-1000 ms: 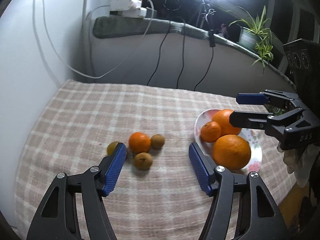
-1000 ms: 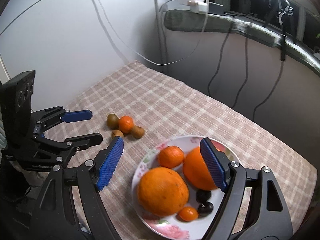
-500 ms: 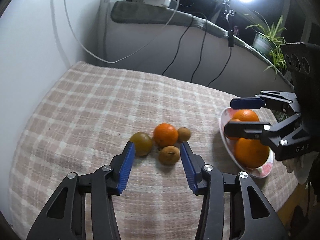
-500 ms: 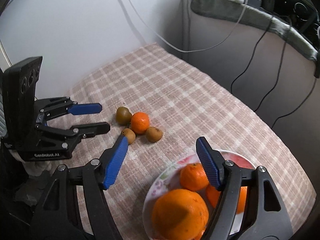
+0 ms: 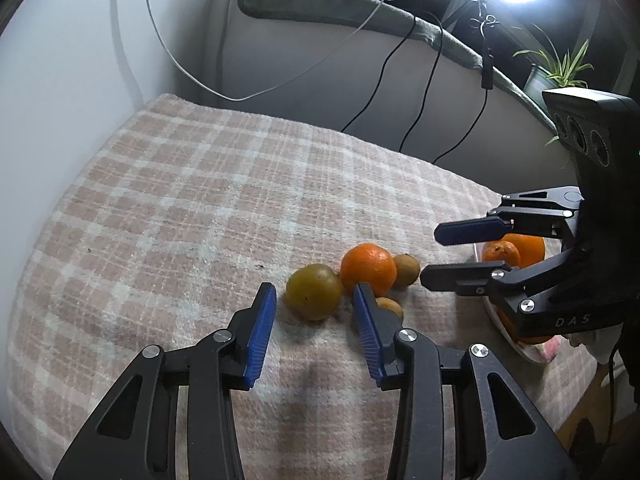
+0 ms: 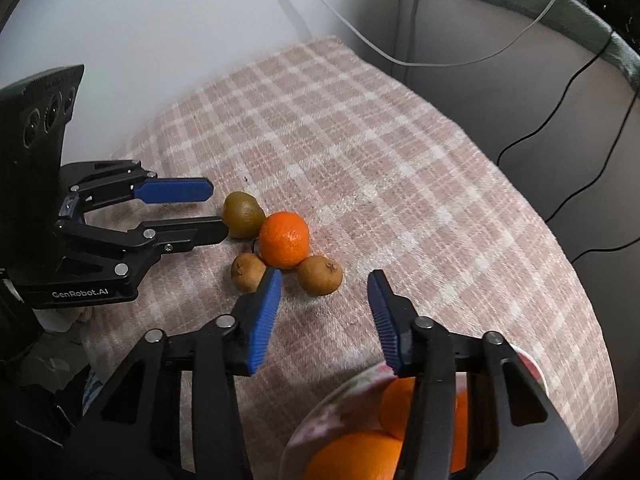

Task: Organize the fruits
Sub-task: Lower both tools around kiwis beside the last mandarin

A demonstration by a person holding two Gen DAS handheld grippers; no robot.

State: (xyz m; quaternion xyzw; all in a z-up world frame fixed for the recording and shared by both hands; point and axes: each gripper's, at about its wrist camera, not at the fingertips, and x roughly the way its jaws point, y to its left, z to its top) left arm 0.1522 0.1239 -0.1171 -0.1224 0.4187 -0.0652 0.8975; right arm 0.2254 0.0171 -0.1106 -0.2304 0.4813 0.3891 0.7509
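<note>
Beside tangerine [image 5: 369, 268] we bring both grippers in, jaws just narrowed. Left gripper [image 5: 314, 307] spread around green kiwi [image 5: 314, 297] left of it; right gripper [image 6: 324, 289] spread before brown kiwi [image 6: 320, 275] (nothing pinched yet). Pickups look imminent.

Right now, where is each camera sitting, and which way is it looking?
Left wrist view: on the left gripper, looking down along its fingers at a greenish kiwi on the checked blanket; the right gripper shows at right.
Right wrist view: on the right gripper, facing a brown kiwi, above the plate; the left gripper shows at left.
Both share the mandarin.
</note>
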